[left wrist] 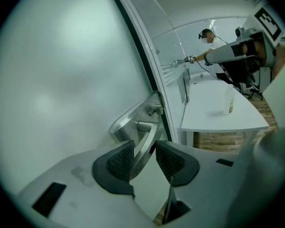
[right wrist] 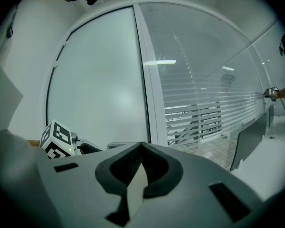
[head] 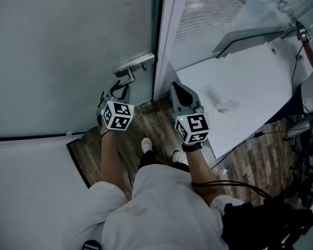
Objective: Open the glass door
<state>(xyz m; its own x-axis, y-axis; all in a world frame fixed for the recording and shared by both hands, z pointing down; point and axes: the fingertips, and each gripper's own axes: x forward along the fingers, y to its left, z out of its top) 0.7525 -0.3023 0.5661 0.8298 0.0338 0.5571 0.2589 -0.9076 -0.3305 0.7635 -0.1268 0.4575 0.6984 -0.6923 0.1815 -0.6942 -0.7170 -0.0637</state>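
I had the left gripper (left wrist: 143,152) at the door handle (left wrist: 148,136) in the lower centre of the left gripper view. The metal lever ran down between the two ribbed pads, and the jaws looked clamped on it from both sides. Just above the lever a small thumb-turn (left wrist: 155,110) stuck out of the same metal plate.

The frosted glass door (head: 68,51) filled the upper left of the head view, and its right edge lay against the white door frame (head: 168,35) – I could see no gap between them there. The handle sat at that edge, about mid-height in the frame, with the left gripper's marker cube (head: 118,115) just below it.

The right gripper (head: 178,89) was to the right of the frame, near it but apart from the door. In its own view the jaws were pressed together with nothing between them, pointing toward the slatted blinds (right wrist: 204,103) behind the glass partition.

Wood-pattern floor (head: 146,121) showed beneath both grippers. A white table (head: 250,87) took up the right of the head view, and in the left gripper view a clear bottle (left wrist: 230,100) stood on it – a second person (left wrist: 218,55) reached over it at the upper right.
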